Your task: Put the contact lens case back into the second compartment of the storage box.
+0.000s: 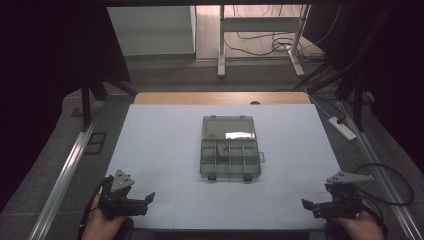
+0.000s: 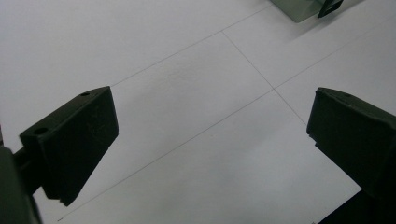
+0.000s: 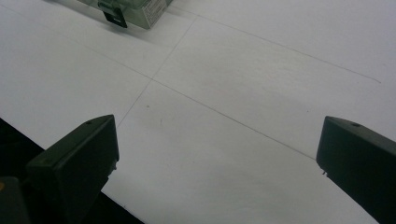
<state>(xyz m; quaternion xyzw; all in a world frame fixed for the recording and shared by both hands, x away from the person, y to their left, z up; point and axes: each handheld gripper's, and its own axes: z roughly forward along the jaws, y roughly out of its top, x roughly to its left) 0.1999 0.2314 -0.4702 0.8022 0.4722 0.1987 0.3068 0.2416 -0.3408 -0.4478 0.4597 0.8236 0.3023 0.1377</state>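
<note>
A clear plastic compartment box [image 1: 230,159] lies open in the middle of the white table, its lid [image 1: 229,128] folded back on the far side. One compartment in the far row holds small brownish parts [image 1: 222,148]. My left gripper [image 1: 148,200] rests low at the near left corner of the table, jaws wide apart with nothing between them. My right gripper [image 1: 306,205] sits at the near right corner, also open and empty. A corner of the box [image 2: 299,7] with a black latch appears in the left gripper view, and the box [image 3: 135,9] shows far off in the right gripper view.
The white table top [image 1: 165,140] carries thin grid lines and ends at a wooden strip [image 1: 220,98] at the back. A white power strip [image 1: 342,128] lies on the floor at the right. Metal desk legs and cables stand beyond the table.
</note>
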